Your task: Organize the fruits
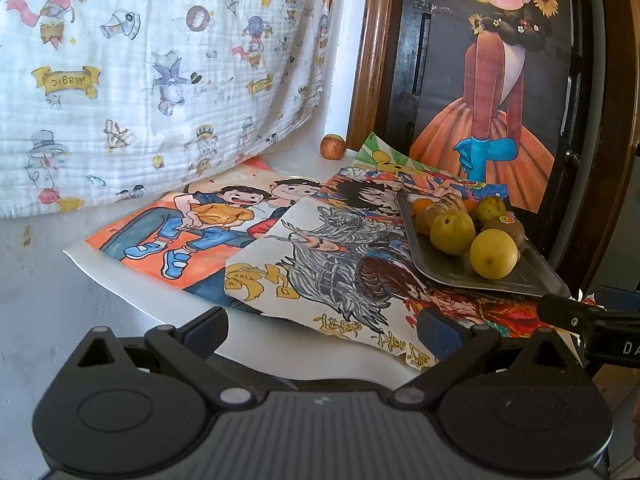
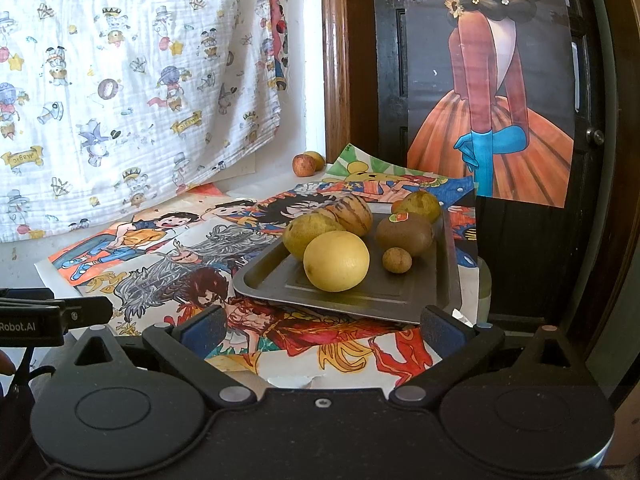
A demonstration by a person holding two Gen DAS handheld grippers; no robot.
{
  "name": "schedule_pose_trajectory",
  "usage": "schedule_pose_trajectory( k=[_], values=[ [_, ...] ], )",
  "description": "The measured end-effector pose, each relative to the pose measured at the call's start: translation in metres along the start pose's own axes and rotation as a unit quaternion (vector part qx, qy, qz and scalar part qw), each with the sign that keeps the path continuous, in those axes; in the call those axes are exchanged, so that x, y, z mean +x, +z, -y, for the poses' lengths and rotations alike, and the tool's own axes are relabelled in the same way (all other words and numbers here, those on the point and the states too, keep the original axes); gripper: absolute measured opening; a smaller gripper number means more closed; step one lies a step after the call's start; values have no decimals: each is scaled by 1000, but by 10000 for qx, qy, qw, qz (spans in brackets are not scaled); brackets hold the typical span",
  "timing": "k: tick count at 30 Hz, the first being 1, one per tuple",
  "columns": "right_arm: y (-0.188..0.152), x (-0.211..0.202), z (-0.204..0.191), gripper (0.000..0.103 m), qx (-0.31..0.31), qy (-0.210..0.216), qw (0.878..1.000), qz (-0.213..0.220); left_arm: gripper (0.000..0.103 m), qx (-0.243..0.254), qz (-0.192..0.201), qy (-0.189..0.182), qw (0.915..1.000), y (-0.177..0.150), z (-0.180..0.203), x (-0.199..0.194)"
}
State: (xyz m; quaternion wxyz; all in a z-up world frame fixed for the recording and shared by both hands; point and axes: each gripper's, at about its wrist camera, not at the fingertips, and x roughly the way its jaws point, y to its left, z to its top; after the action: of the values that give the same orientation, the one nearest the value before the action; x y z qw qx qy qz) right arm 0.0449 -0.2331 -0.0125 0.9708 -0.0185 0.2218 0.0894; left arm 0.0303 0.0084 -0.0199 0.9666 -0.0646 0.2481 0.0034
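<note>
- Left wrist view: the left claw (image 1: 322,330) stands wide and empty, low over the drawings (image 1: 320,248) spread on the table (image 1: 40,280)
- The metal tray (image 1: 480,276) sits to the right on those drawings, holding a heap of fruit: a yellow round fruit (image 1: 494,254) nearest, a green pear-like fruit (image 1: 452,232) behind it, a kiwi (image 1: 505,227) with a sticker, and something orange (image 1: 422,205) at the far end
- One red apple (image 1: 332,146) lies well apart from the tray, at the back corner by the wooden frame (image 1: 368,60); judged from the task, this stray is the likely next thing to fetch
- To do that well, reach straight over the paper without dragging it, bring the wide fingers down either side of the apple and close gently at its widest part
- The tip of the right claw's tool shows at the right edge, near the tray
- Right wrist view: the right claw (image 2: 322,330) is likewise wide and holds nothing, facing the tray's near rim (image 2: 340,308)
- Only here can it be seen that a second, greenish fruit (image 2: 314,159) sits touching the apple (image 2: 304,165) from behind
- Only here too shows a small brown round fruit (image 2: 397,260) beside the kiwi (image 2: 405,234), and a striped fruit (image 2: 352,214) behind
- The orange pieces do not show in this view
</note>
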Motion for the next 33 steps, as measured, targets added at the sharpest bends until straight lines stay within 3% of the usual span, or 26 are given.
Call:
schedule_pose_trajectory(
  k=[33],
  values=[
    [-2,1,0,102,9,0,10000,-21,103,-26,-70,17,10000,-2,0,2]
  ],
)
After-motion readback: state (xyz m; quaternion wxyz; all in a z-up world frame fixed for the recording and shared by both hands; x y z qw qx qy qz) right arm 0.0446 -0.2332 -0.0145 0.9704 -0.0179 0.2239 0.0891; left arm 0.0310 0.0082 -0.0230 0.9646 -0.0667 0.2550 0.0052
